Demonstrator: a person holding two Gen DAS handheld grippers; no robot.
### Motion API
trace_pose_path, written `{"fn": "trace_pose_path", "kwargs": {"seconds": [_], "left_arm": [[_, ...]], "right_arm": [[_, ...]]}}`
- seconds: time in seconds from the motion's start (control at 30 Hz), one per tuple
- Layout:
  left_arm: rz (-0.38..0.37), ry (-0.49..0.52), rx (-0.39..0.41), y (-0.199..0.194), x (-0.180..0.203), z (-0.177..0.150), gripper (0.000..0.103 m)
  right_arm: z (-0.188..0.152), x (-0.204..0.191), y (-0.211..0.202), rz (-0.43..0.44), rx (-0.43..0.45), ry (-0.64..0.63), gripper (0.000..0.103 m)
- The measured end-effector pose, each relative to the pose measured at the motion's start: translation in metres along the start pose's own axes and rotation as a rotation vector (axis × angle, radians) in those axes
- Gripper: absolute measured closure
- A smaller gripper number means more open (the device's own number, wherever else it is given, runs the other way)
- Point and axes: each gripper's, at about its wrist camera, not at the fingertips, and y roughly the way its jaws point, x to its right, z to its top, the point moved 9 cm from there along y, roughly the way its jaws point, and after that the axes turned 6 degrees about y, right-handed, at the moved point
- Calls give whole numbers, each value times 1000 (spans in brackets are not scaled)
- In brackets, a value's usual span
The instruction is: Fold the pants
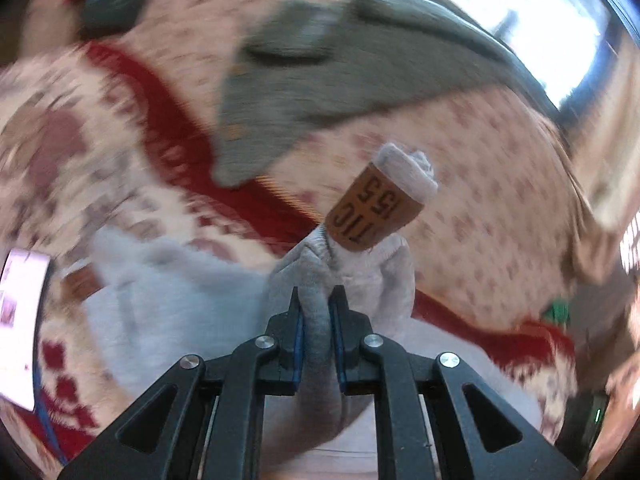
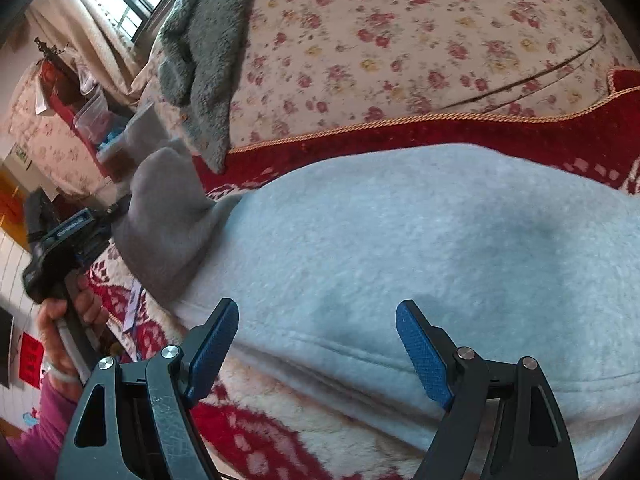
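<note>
Clear plastic box (image 2: 94,120) at upper left of right wrist view, contents too small to tell. Left claw (image 1: 318,320) clamped on bunched fold of light grey pants (image 2: 400,248); brown label (image 1: 370,216) just above its tips. Right claw (image 2: 318,344) wide apart, holding nothing, over pants hem at lower centre. Pants lie on bed (image 2: 400,40); floral cover bare above; grey fleece (image 2: 200,48) upper left.

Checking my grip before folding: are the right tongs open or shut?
Open. The right tongs stand wide apart above the gray pants, holding nothing.
</note>
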Motion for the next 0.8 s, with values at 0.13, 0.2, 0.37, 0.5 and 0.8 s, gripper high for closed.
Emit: {"fn": "trace_pose_path", "kwargs": {"seconds": [0.13, 0.2, 0.37, 0.5, 0.8], "left_arm": [[94, -150, 8, -1, -63, -10, 91], [132, -207, -4, 1, -86, -18, 91], [196, -251, -35, 4, -109, -37, 89], [200, -269, -36, -3, -114, -42, 80], [291, -114, 82, -41, -82, -35, 30]], "right_arm": [[-16, 4, -14, 5, -13, 2, 18], [-26, 15, -27, 23, -18, 48, 18], [-46, 63, -55, 89, 9, 259, 18], [-39, 87, -68, 175, 75, 422, 18], [-39, 150, -98, 137, 178, 643, 18]]}}
